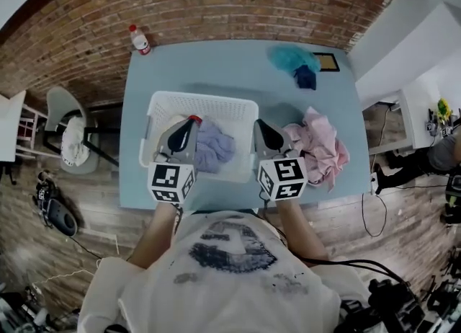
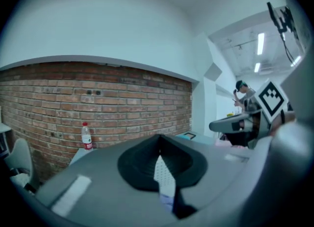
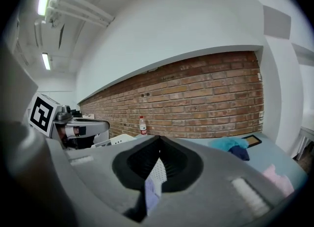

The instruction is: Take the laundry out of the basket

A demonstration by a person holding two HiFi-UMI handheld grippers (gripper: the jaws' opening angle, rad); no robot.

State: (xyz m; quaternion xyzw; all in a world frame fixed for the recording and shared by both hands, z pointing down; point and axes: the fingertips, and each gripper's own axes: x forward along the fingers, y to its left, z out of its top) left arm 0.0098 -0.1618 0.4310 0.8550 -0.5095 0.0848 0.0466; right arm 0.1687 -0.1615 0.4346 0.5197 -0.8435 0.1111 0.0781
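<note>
The person's white printed T-shirt (image 1: 230, 267) fills the foreground. Ahead of it, the left gripper (image 1: 189, 124) is over the white basket (image 1: 164, 102), and the right gripper (image 1: 263, 131) is at the basket's right rim. Both are clenched, jaws pressed together. A lavender garment (image 1: 215, 148) lies in the basket between them. A pink laundry pile (image 1: 320, 150) sits on the bench (image 1: 216, 68) just right of the basket. Teal and navy cloths (image 1: 295, 61) lie far right beside a black-framed panel (image 1: 325, 61). A bottle (image 1: 139, 39) stands at the far-left corner by the brick wall (image 1: 216, 0). A chair (image 1: 68, 130) stands left on the wooden floor (image 1: 108, 202).
</note>
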